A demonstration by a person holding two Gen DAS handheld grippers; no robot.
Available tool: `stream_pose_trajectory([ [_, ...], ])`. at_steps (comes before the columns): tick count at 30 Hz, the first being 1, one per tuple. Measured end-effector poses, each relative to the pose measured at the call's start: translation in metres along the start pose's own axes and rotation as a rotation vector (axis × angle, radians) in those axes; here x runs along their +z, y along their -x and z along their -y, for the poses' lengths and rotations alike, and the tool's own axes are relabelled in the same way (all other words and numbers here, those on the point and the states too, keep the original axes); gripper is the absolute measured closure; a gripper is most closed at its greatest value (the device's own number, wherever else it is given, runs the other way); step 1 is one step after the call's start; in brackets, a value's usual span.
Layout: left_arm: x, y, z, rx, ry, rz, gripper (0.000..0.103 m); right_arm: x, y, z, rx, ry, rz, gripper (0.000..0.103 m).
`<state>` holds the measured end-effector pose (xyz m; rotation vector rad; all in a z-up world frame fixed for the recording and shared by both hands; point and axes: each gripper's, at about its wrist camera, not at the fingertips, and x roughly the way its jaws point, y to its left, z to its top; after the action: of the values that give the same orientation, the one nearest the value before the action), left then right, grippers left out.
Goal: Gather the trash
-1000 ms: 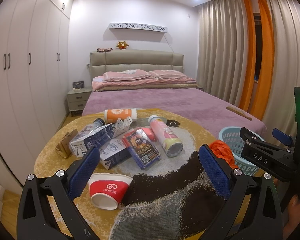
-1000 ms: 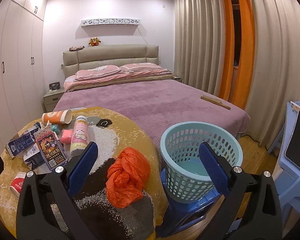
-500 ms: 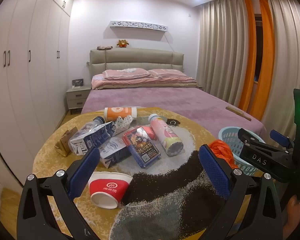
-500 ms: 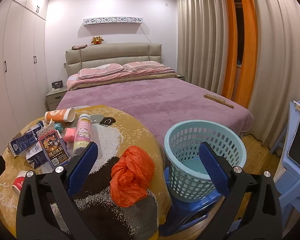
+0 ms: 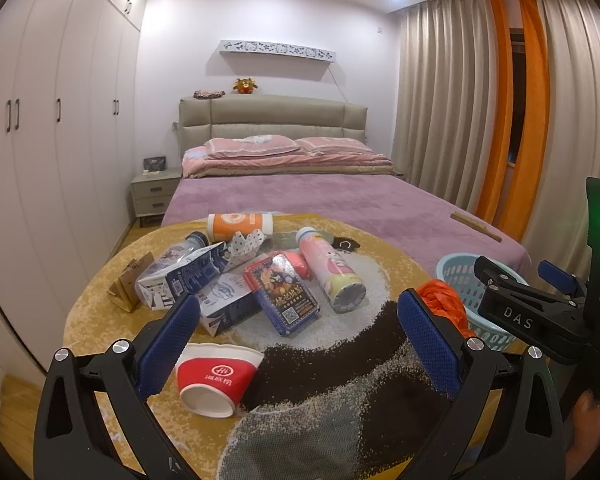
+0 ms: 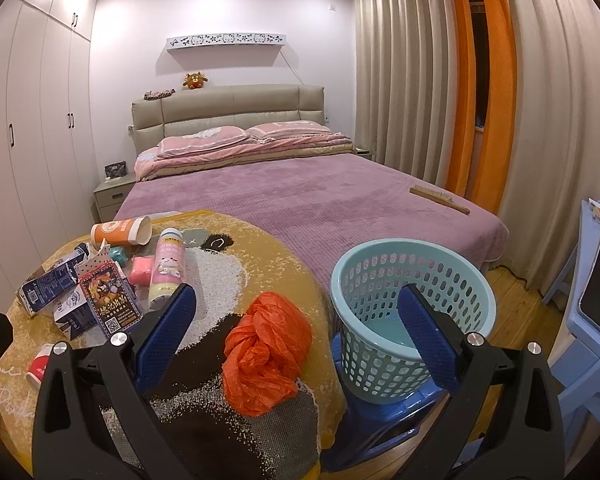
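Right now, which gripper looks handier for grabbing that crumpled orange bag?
Probably the right gripper: open, with the orange bag between its fingers and the basket beside. The left gripper faces the red cup.

On the table [image 5: 100,320] in front of you the trash lies in a heap toward the far left. Nearest you on the left is a cup [image 5: 216,376] on its side. Behind it lie two cartons [image 5: 180,280], with a packet [image 5: 286,300] resting against them on their right. Right of the packet lies a bottle [image 5: 332,276], and behind the heap a second cup [image 5: 240,224] on its side. The bag [image 6: 266,360] sits at the table's right edge. Just right of it, off the table, the basket [image 6: 412,280] stands on a stool [image 6: 376,416]. The bed [image 6: 320,200] lies behind the table and basket.
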<state>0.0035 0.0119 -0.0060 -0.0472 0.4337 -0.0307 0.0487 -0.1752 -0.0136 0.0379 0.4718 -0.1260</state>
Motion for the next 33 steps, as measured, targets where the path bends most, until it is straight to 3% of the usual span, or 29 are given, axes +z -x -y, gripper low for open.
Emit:
stream_pose_trajectory([
  [26, -0.004, -0.002, -0.011, -0.043, 0.032, -0.028, 0.007, -0.001, -0.004, -0.001, 0.007, -0.004, -0.006, 0.007],
  [33, -0.004, 0.007, -0.060, 0.019, 0.100, -0.025, 0.007, -0.002, -0.003, 0.006, 0.004, 0.007, 0.009, 0.007],
])
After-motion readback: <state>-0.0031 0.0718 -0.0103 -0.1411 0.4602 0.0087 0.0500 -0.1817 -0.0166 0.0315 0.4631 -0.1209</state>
